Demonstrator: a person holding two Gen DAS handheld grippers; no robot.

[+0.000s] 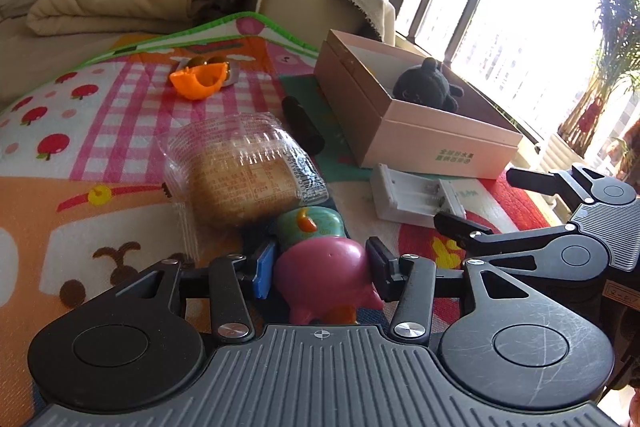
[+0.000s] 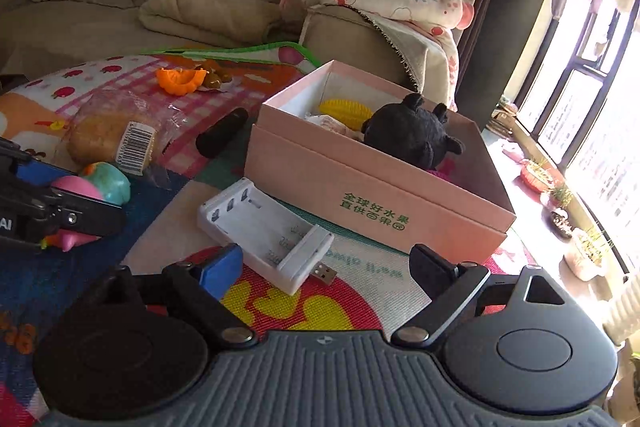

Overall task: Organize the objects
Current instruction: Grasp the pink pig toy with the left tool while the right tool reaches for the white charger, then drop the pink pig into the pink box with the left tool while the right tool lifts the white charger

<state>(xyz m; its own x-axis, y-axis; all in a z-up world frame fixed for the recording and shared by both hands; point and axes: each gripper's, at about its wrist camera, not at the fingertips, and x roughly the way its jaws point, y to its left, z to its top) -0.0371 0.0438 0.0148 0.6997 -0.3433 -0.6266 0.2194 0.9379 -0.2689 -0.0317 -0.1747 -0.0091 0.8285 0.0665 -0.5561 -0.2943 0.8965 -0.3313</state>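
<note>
On play mat, pink box with black plush, yellow toy.

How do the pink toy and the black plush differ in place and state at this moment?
The pink toy sits outside the pink box, low over the play mat; the black plush lies inside that box. The left gripper has its jaws shut on the pink toy; nothing grips the black plush. The pink toy looks smooth and glossy, the black plush fuzzy. Both are small toys.
</note>
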